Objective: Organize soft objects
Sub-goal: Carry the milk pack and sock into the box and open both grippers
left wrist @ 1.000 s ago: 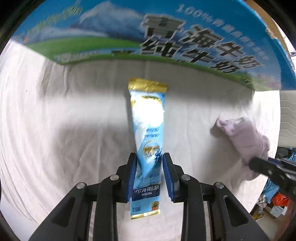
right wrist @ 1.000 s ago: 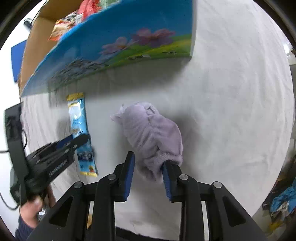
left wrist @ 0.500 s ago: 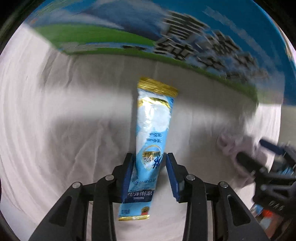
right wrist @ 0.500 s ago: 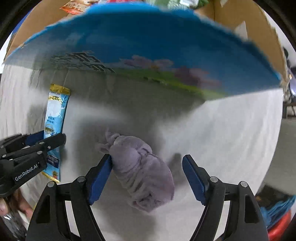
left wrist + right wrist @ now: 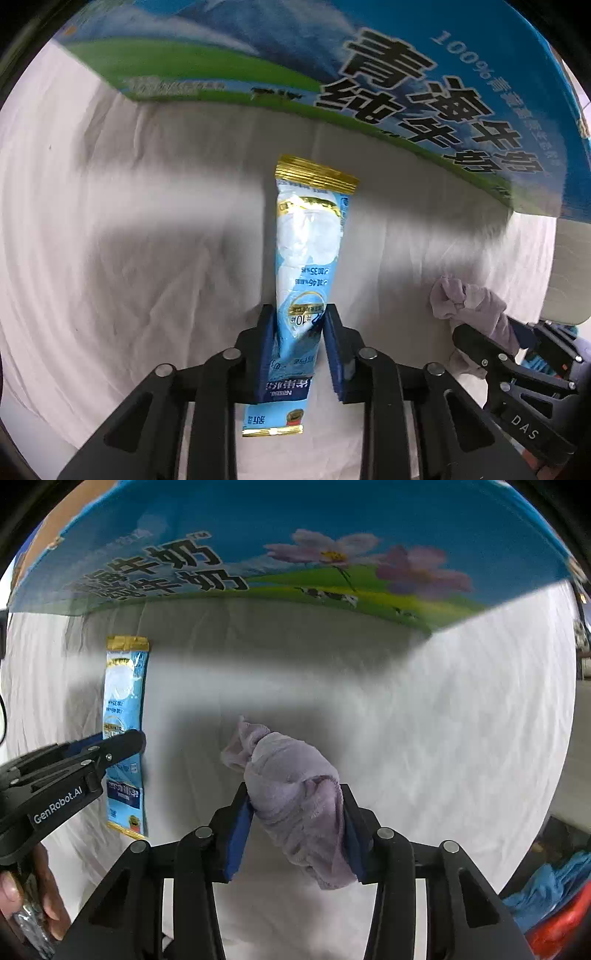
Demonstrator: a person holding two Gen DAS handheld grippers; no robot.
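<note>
My left gripper is shut on a long light-blue packet with gold ends, which lies lengthwise between the pads on the white cloth. The packet also shows in the right wrist view, with the left gripper on it. My right gripper is shut on a rolled lilac cloth. The lilac cloth also shows at the right of the left wrist view, with the right gripper on it.
A blue milk carton box with black Chinese lettering stands just beyond both objects, also filling the top of the right wrist view. A wrinkled white sheet covers the surface. Blue and red items lie past the right edge.
My right gripper, open half a second ago around the lilac cloth, has shut on it. The left gripper stays shut on the packet. Both views have shifted slightly against the box.
</note>
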